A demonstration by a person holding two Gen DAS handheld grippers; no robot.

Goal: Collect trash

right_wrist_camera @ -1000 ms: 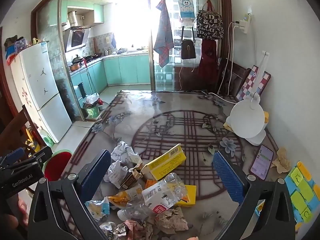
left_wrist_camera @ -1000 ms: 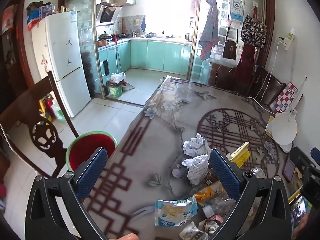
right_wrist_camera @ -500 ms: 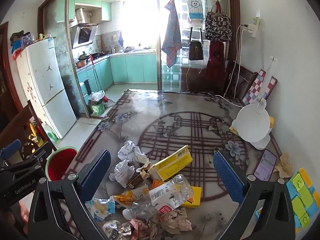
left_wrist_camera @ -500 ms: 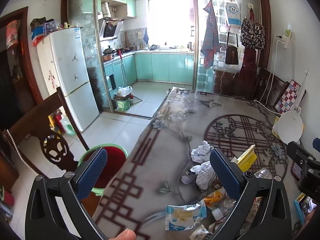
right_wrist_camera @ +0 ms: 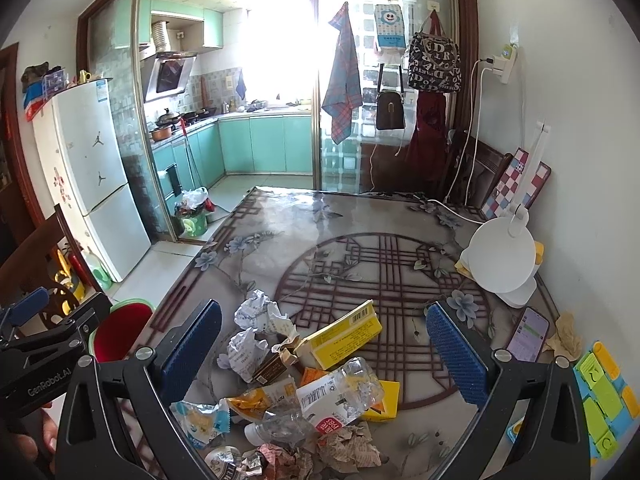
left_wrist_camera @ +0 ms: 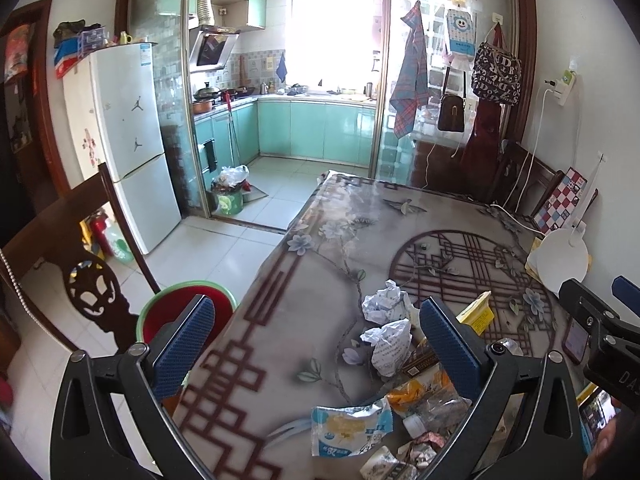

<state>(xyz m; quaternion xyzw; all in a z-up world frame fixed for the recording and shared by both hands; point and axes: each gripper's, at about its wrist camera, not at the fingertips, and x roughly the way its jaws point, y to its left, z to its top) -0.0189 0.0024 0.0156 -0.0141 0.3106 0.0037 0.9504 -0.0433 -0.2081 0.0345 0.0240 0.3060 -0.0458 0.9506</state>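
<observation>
- Beyond a glass sliding door, a kitchen with teal cabinets (right_wrist_camera: 256, 142) fills the background, and a white fridge (left_wrist_camera: 128, 140) stands on the tiled floor at the left.
- Nearer, a bench (right_wrist_camera: 320, 236) with a patterned glass top spreads across both views, one side set against the wall.
- Beside the bench's left edge sits a red bin with a green rim (left_wrist_camera: 168, 312), next to a dark wooden chair (left_wrist_camera: 72, 248).
- Near the wall on the bench rests a white round lamp (right_wrist_camera: 502, 256), with a phone (right_wrist_camera: 528, 334) lying flat just in front of it.
- Trash lies heaped at the near end of the bench: a yellow box (right_wrist_camera: 344, 336), a crushed clear bottle (right_wrist_camera: 340, 394), two crumpled paper balls (left_wrist_camera: 386, 304), a blue and white snack wrapper (left_wrist_camera: 348, 426), and smaller scraps.
- Over the bench's left edge hovers the left gripper (left_wrist_camera: 316, 340), its jaws spread wide and empty, with the bin behind one finger and the heap by the other.
- Above the heap hangs the right gripper (right_wrist_camera: 324, 348), its jaws also wide apart and empty, bracketing the box and bottle in view.
</observation>
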